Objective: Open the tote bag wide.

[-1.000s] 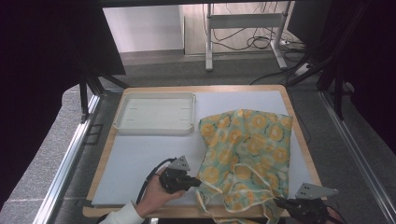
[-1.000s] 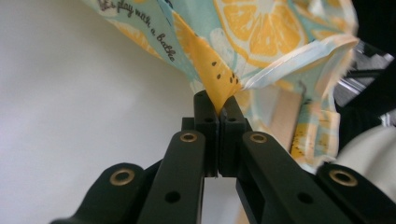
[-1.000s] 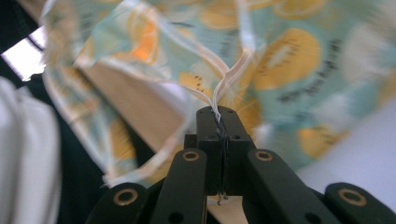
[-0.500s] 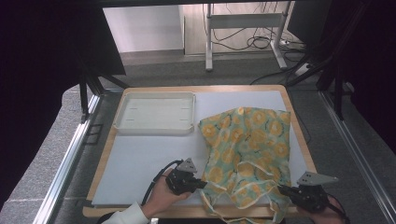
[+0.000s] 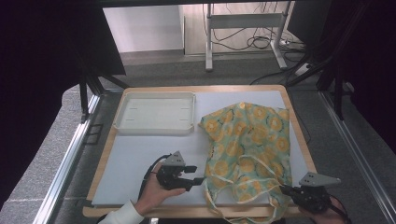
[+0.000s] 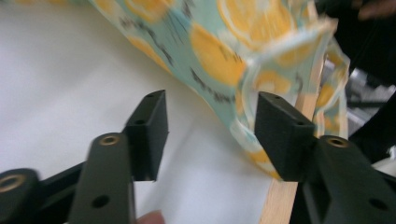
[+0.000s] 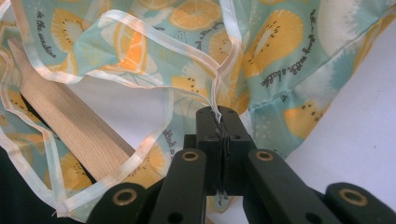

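A teal cloth (image 5: 247, 140) printed with orange citrus slices and edged in white tape lies crumpled on the right half of the white mat (image 5: 140, 158). Its near edge hangs over the wooden board's front. My left gripper (image 5: 198, 179) sits at the cloth's near left corner. Its jaws have just been opening. In the left gripper view the gripper (image 6: 210, 130) stands open, with the cloth (image 6: 210, 51) hanging beside the right jaw, not pinched. My right gripper (image 5: 285, 190) is at the near right corner. In the right gripper view it (image 7: 222, 112) is shut on the cloth's white tape (image 7: 219, 79).
A shallow white tray (image 5: 156, 112) stands empty at the back left of the mat. The wooden board's rim (image 5: 299, 140) frames the mat. Metal rails run along both sides of the table, and cables lie on the floor beyond.
The left gripper's jaws have opened and let go of the cloth's corner, and that hand has drawn slightly back to the left. The right gripper keeps its grip and has hardly moved.
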`<state>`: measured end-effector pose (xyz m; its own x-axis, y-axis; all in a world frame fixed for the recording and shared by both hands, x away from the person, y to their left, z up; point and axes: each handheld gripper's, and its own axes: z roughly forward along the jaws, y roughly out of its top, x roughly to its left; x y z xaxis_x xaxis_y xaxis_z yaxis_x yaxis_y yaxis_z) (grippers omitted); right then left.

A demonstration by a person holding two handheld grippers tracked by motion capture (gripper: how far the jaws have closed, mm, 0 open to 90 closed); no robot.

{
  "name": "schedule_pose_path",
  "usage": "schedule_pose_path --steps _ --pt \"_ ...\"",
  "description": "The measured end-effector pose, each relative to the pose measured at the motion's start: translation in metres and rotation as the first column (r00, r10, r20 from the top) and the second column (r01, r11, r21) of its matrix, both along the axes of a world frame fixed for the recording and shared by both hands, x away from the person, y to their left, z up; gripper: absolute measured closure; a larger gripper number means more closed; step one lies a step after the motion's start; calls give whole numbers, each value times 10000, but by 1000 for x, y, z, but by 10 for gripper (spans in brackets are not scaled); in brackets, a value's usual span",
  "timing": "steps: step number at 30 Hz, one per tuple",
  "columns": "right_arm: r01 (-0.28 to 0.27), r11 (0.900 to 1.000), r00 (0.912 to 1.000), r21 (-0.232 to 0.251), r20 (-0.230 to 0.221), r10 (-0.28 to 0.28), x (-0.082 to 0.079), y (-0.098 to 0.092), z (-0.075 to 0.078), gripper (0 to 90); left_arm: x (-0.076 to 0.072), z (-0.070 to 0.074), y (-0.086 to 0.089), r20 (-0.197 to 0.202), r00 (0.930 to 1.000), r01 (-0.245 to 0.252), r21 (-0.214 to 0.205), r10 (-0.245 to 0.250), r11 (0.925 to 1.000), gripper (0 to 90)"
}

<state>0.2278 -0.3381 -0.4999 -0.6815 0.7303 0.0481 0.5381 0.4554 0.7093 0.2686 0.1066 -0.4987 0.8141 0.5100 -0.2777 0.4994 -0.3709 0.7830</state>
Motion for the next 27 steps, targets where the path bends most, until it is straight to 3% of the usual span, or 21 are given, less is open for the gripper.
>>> schedule_pose_path --steps 2,5,10,16,20,27 --pt "13 10000 10000 -10 25 -13 0 0 0 877 7 3 3 11 9996 -293 -194 293 9994 420" --pt "10 10000 10000 -30 63 -10 0 0 1 875 20 3 0 -38 9983 -586 -131 585 9982 417" --pt "-20 10000 9996 -69 264 22 -2 2 3 873 28 0 -10 69 9985 -553 156 552 9984 400" --pt "57 10000 9989 80 462 -60 -3 -1 7 873 15 13 -12 632 9978 -214 177 202 9996 394" --pt "51 9999 9992 106 401 -55 -2 1 8 873 6 21 -19 873 9961 118 425 -155 9990 339" --pt "9 9999 9992 116 394 -13 -1 1 8 873 -13 32 -50 1790 9818 405 1303 -637 9906 219"
